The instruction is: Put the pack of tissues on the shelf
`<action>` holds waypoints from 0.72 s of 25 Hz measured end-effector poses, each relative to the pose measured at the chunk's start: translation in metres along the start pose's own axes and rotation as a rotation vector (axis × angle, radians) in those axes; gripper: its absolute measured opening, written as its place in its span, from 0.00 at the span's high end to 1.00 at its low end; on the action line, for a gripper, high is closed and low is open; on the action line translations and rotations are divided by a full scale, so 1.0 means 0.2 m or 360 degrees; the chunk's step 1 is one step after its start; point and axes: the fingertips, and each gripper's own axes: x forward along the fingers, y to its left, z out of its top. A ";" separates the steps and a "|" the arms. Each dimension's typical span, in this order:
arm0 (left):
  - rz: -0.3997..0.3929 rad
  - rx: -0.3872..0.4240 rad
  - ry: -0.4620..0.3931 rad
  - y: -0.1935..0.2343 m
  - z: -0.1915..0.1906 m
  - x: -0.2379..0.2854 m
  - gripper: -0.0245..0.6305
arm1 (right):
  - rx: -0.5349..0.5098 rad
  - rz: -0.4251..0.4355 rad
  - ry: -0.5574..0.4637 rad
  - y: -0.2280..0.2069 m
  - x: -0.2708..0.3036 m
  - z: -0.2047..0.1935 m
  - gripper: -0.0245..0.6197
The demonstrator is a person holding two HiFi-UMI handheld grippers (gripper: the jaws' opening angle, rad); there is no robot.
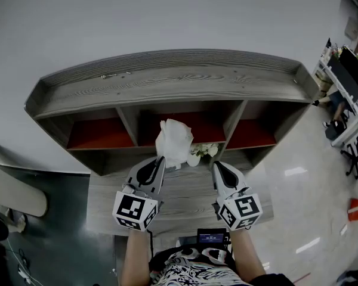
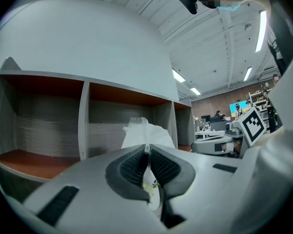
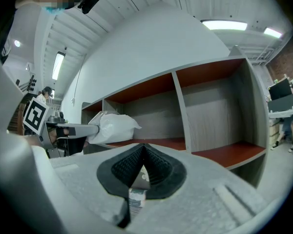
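Head view: left gripper is fully closed on a thin fold of wrapper on the pack of tissues. The pack stands up from the jaw tips, in front of the mouth of the middle compartment of the shelf.

Left gripper view confirms this: pads are pressed together with the white film pinched at their tips, and the pack rises just beyond them.

Right gripper hovers above the worktop, near its back edge. Its own view shows the jaws meeting at the tips with nothing clamped. From there the pack shows at the end of the left gripper, level with the red compartment floor. Cannot tell whether it touches that floor.

A small flowered item lies at the worktop's back edge, just beside the pack.

Progress, judged: pick-up and carry are done. Left to do: push the pack into the compartment, set it down, release and withdraw.
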 end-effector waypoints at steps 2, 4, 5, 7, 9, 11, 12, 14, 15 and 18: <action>-0.0002 0.0010 0.0007 0.01 0.00 0.02 0.95 | 0.0001 -0.0009 -0.0003 -0.02 0.00 0.01 0.96; -0.0004 0.0016 0.0019 0.02 -0.02 0.04 0.95 | 0.0004 -0.0016 -0.0002 -0.03 0.01 0.01 0.96; -0.0002 0.0016 0.0025 0.02 -0.02 0.05 0.95 | 0.0007 -0.0016 0.0000 -0.03 0.01 0.01 0.96; 0.0003 0.0010 0.0037 0.04 -0.04 0.08 0.95 | 0.0012 -0.0019 0.0004 -0.05 0.02 0.01 0.96; 0.0003 0.0007 0.0045 0.04 -0.05 0.10 0.95 | 0.0016 -0.0030 0.0005 -0.08 0.02 0.01 0.96; 0.0002 0.0011 0.0052 0.05 -0.06 0.12 0.95 | 0.0023 -0.0044 0.0005 -0.10 0.02 0.00 0.96; 0.0004 0.0016 0.0057 0.05 -0.06 0.13 0.95 | 0.0029 -0.0050 0.0005 -0.11 0.02 0.00 0.96; 0.0011 0.0030 0.0075 0.05 -0.07 0.13 0.95 | 0.0042 -0.0057 0.0007 -0.13 0.02 -0.01 0.96; 0.0015 0.0033 0.0085 0.06 -0.08 0.14 0.95 | 0.0047 -0.0058 0.0009 -0.13 0.02 -0.01 0.96; 0.0024 0.0018 0.0107 0.07 -0.11 0.15 0.95 | 0.0051 -0.0053 0.0019 -0.14 0.03 -0.03 0.96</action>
